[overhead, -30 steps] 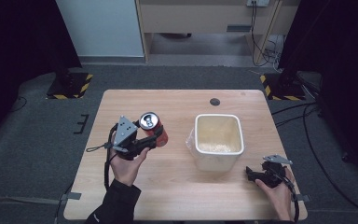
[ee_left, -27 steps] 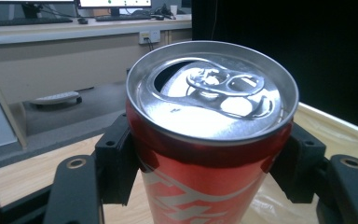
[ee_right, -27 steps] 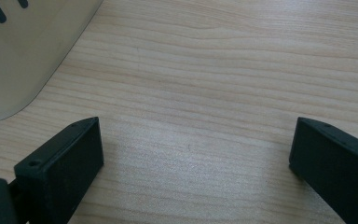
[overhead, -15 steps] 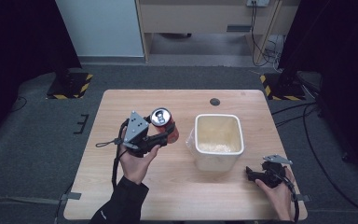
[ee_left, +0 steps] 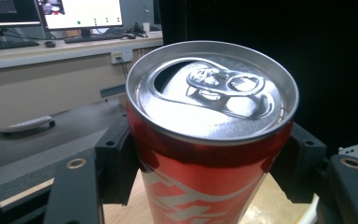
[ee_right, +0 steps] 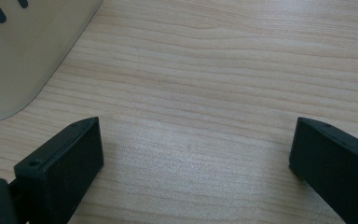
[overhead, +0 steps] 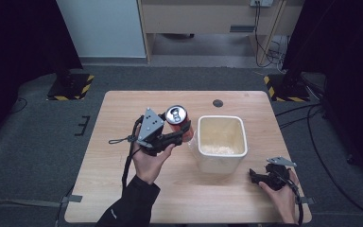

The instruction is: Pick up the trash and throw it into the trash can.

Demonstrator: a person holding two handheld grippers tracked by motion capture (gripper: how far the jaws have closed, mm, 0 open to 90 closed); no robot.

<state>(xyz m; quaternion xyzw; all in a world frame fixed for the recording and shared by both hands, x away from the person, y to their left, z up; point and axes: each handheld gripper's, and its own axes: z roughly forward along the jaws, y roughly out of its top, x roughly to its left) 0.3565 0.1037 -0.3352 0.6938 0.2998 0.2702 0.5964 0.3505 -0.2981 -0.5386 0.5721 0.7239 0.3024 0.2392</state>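
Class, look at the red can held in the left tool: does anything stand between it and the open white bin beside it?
Nothing visible does. The can, clamped in the left tool, sits just left of the bin, whose open top holds only some pale contents.

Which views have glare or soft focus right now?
Left gripper view: strong glare on the red soda can lid, background monitors soft. Right gripper view: table grain sharp, mild sheen between the open jaws, white bin corner slightly soft. High view: even light, dark surroundings, left gripper a little soft.
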